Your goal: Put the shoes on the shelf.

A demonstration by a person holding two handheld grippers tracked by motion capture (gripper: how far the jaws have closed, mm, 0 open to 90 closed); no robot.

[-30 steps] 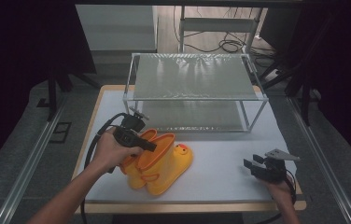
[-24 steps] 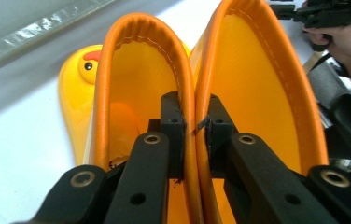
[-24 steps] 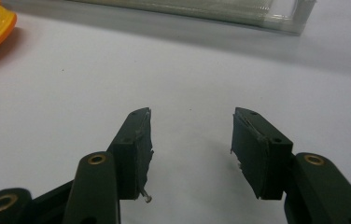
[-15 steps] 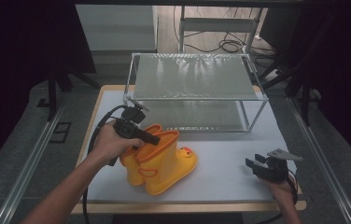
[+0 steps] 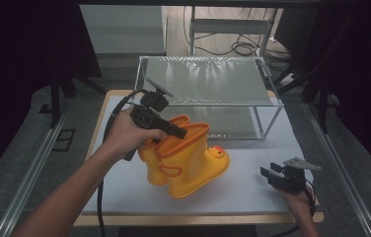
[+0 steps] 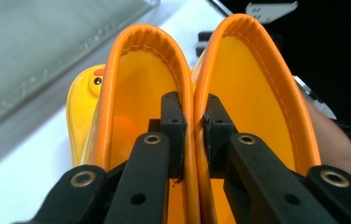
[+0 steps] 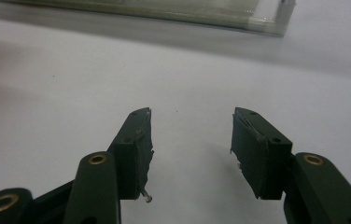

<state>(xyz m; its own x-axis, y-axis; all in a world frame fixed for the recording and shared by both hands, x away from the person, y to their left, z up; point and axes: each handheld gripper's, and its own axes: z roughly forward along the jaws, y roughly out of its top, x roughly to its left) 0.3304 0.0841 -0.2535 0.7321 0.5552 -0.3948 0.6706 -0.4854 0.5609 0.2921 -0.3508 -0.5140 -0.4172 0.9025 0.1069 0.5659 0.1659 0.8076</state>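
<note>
Boots sit in the middle of the high view, a yellow pair with orange rims, side by side on the white table. Their toes point to the right of the frame and a bit toward the bottom, and their tops point up, leaning to the upper left.

Left gripper is clamped on the boots at their tops. The high view shows this from far off. The left gripper view shows it up close: one jaw is inside each boot, and the two inner rims are pinched together between the pads. This view also shows a duck face with a red beak on the left boot's toe.

Right gripper is at the lower right of the high view, low over the table, well apart from the boots. The right gripper view shows its jaws spread wide with nothing between them, above bare table. A glass shelf stands behind the boots, in the upper middle of the high view.

One second ago the boots lay on their sides. Now they are tipped up, and the left hand is higher in the frame.
</note>
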